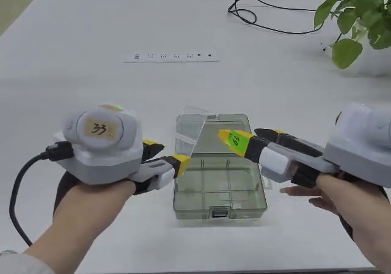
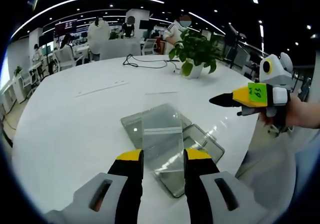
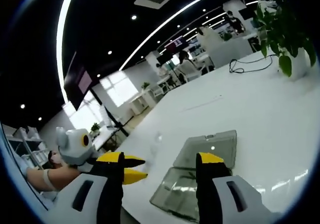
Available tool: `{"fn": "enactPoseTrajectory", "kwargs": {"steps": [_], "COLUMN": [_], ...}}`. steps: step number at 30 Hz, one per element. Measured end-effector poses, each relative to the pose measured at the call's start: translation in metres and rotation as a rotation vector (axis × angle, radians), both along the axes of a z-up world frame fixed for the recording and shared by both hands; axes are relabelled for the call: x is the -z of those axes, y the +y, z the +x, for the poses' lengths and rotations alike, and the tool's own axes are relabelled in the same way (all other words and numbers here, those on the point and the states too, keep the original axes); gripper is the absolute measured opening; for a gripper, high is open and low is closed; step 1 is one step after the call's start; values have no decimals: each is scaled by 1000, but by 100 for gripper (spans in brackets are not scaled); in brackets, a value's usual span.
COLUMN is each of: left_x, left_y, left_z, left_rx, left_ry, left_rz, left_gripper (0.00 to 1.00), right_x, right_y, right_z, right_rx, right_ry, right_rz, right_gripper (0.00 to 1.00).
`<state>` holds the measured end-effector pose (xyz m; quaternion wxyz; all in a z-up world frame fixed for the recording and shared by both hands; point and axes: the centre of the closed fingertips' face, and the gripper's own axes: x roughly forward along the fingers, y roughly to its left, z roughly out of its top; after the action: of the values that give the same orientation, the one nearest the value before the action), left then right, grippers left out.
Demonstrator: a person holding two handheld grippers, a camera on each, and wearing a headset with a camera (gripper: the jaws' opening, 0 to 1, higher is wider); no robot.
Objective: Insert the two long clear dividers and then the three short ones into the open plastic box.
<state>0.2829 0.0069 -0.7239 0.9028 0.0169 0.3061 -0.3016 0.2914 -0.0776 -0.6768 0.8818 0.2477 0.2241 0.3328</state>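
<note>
Left gripper (image 2: 164, 156) held a clear divider (image 2: 161, 134) over the open plastic box (image 1: 183, 208); right gripper (image 1: 250, 136) was empty.
Left jaws were pinched on the divider, which stood raised above the box's left side, likely being lined up with a slot. The box sat near the front edge of the white table (image 1: 91, 84), lid flat behind it. Right jaws were spread wide over the box's right side, touching nothing, probably ready to guide the sheet. Couldn't tell whether the divider was a long or short one.

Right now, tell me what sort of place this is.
Probably an open-plan office: a white round table, long ceiling strip lights, and people at desks with office chairs behind.
</note>
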Motion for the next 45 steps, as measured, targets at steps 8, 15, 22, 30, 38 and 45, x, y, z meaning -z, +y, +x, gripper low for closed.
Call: {"fn": "enactPoseTrajectory", "kwargs": {"steps": [8,15,22,30,38,45], "left_x": [-5,-5,-4,-4,-2,0], "left_y": [-12,-18,-23,-27,-30,-31], "left_z": [-2,-2,-3,-5,-6,-7], "left_rx": [22,32,41,44,46,46], "left_ry": [-22,-28,-26,-27,-18,-14], "left_rz": [-17,-26,-33,-40,-52,-56], "left_gripper": [30,30,30,30,30,30], "right_x": [11,19,28,29,32,32], "right_y": [9,23,26,30,25,25], "right_z": [5,5,10,7,9,7], "right_rx": [34,23,19,13,23,17], "right_ry": [125,182,209,216,219,222], "right_rz": [138,171,176,172,171,161], "right_gripper": [39,23,13,7,3,2]}}
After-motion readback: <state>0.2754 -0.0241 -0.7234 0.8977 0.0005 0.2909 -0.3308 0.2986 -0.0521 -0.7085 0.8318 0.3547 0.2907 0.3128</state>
